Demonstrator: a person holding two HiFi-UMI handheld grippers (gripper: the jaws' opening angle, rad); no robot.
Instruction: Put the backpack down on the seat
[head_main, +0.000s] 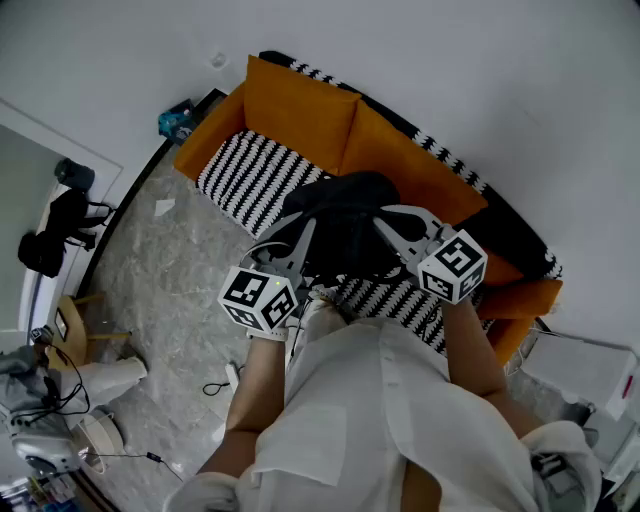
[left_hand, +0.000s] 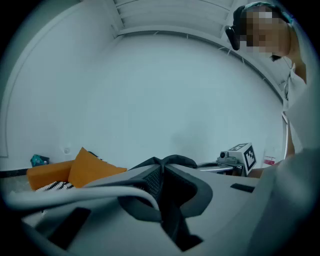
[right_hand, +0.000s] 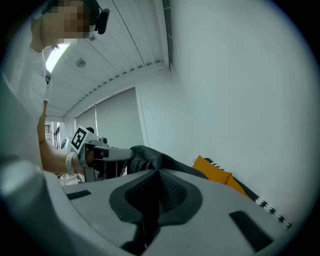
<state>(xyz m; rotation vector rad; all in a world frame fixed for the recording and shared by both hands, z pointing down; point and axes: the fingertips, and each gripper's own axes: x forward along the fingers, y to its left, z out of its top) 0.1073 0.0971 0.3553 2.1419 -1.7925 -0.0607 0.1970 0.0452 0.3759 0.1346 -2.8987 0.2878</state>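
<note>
While the black backpack (head_main: 340, 225) hangs over the striped sofa seat (head_main: 245, 175), the left gripper (head_main: 300, 240) and right gripper (head_main: 395, 228) each have jaws clamped on its fabric.

Bright even daylight; gripper views fisheye-vignetted, bluish.

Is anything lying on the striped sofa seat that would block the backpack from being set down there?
Nothing visible does. The backpack is held over the striped seat, whose exposed part is bare. The patch directly under the backpack is hidden by it.
</note>
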